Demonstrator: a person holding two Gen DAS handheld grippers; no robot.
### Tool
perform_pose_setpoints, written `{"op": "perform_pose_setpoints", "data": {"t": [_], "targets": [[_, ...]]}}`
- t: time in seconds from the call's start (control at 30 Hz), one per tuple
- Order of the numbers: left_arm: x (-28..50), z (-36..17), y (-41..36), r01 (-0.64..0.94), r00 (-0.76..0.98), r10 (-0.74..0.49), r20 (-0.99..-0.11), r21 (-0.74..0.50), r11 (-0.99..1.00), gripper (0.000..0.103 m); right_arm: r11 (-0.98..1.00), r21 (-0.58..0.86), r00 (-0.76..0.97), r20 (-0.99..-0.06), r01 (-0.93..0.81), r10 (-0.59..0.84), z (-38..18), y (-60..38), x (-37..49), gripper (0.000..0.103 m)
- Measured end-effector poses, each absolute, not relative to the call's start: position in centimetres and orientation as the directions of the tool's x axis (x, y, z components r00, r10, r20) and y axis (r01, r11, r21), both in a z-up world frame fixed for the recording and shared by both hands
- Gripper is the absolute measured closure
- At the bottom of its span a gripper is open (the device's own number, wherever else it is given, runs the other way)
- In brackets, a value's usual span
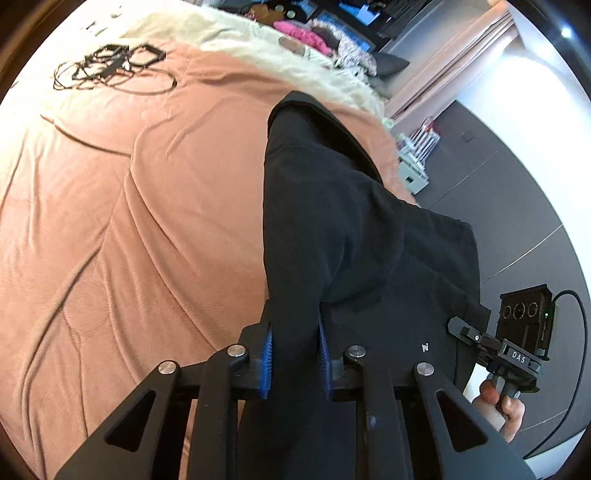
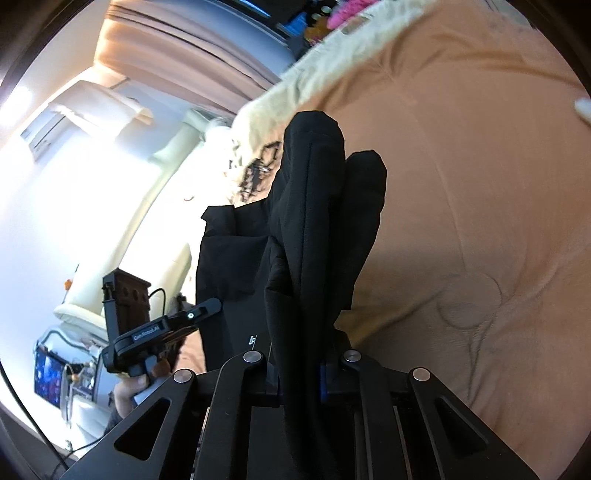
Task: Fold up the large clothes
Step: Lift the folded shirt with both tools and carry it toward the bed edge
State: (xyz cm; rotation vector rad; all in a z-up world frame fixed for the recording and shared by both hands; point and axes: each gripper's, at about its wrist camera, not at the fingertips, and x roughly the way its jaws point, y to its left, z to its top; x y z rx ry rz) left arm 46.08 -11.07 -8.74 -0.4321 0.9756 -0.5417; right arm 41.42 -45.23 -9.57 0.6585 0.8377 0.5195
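A large black garment [image 1: 332, 221] hangs in the air above a bed with a salmon-pink cover [image 1: 129, 221]. My left gripper [image 1: 295, 354] is shut on a bunched edge of the garment between its blue pads [image 1: 267, 354]. My right gripper [image 2: 301, 373] is shut on another thick fold of the same black garment [image 2: 314, 221], which rises in front of its camera. Each gripper shows in the other's view: the right one at the lower right [image 1: 465, 332], the left one at the lower left [image 2: 199, 310]. The cloth spans between them.
A tangle of black cables and frames [image 1: 110, 66] lies on the far part of the bed. A cream fluffy blanket [image 1: 295, 62] runs along the bed's far edge, with pink and dark clothes [image 1: 303, 35] behind it. Grey floor [image 1: 517, 203] and curtains [image 2: 184, 48] lie beside the bed.
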Motion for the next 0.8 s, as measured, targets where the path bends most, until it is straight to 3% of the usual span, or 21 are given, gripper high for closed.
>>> {"op": "perform_pose_setpoints", "data": {"t": [0.47,0.8], "targets": [[40.2,1.3,-3.4,0.289,0.611,-0.612,-0.502,-0.578,0.763,0.083,0.690,0.620,0.615,-0.393,-0.372,0.684,2.3,-39.3,37.9,0.090],[35.8,6.2,4.4,0.278,0.711,-0.550,-0.438,-0.544,0.792,0.084,0.639,0.588,0.573,-0.332,-0.495,0.749,6.8,-33.0,37.4,0.090]]}}
